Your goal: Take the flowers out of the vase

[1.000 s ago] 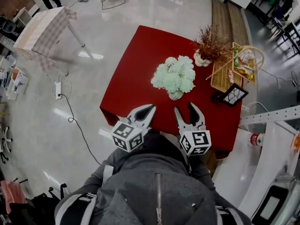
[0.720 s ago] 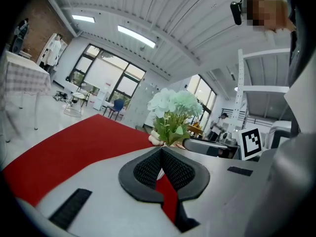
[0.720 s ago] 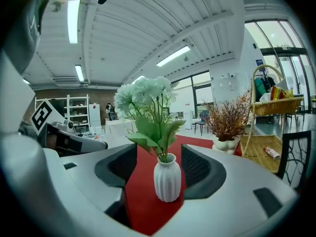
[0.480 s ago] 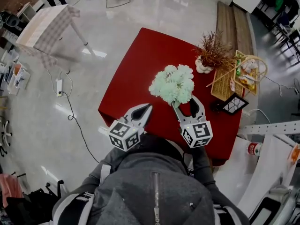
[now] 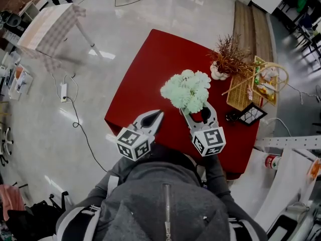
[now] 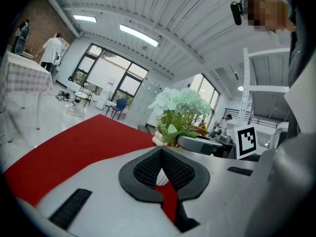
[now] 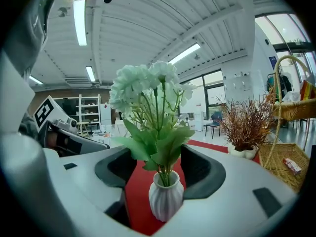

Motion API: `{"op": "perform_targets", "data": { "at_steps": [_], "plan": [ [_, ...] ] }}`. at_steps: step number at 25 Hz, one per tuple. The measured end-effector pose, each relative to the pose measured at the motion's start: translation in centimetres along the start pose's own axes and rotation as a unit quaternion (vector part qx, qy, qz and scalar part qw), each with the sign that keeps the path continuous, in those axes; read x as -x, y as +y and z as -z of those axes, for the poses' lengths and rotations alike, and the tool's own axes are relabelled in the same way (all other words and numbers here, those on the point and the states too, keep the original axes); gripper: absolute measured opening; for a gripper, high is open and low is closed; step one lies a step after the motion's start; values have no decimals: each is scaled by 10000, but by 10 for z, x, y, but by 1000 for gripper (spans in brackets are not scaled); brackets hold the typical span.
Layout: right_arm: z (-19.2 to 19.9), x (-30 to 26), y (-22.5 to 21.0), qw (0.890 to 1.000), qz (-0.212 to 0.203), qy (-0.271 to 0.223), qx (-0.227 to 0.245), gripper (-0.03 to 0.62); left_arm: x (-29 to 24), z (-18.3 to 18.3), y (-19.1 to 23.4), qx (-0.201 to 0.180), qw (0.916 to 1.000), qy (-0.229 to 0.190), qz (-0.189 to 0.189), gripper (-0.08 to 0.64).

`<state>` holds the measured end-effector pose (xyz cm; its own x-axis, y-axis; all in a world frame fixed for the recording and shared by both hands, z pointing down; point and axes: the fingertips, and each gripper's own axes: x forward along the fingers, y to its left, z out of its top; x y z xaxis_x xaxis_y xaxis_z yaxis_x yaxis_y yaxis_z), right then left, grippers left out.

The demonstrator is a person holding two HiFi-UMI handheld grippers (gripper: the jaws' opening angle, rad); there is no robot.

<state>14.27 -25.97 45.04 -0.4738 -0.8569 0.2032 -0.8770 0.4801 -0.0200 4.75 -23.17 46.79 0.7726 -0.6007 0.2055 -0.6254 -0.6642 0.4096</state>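
Flowers, a pale green bunch, stand in a white ribbed vase on the red tabletop, centre of the head view. Right tool is spread wide, vase and stems between its jaws, no contact seen. Left tool is closed and empty, lower left of the bunch. Stems look thin, light and bendy. Best hold: bundled stems just above the vase mouth, gently. The vase may tip.

Right gripper gapes wide (left gripper pinched together), both held forward.
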Motion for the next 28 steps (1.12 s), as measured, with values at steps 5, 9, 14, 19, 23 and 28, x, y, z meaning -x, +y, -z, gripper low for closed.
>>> {"op": "perform_targets", "data": {
  "at_steps": [5,9,14,19,23,28],
  "plan": [
    [0,-1,-2,10000,-11,19,29,238,0,1,4,-5,10000,5,-31,6],
    [-1,-2,0,10000,55,-12,46,148,2,1,9,16,10000,15,-47,6],
    [-3,-2,-3,9997,204,13,105,88,2,-1,10,-18,10000,27,-22,6],
    [-4,-2,-4,9996,266,27,131,71,4,-2,11,-47,10000,49,21,6],
    [-7,-2,-5,9994,325,-28,137,66,6,-4,14,-43,10000,0,28,6],
    [-11,-1,-5,9991,392,-115,149,64,11,-3,20,64,10000,-66,-29,6]
  ]
}}
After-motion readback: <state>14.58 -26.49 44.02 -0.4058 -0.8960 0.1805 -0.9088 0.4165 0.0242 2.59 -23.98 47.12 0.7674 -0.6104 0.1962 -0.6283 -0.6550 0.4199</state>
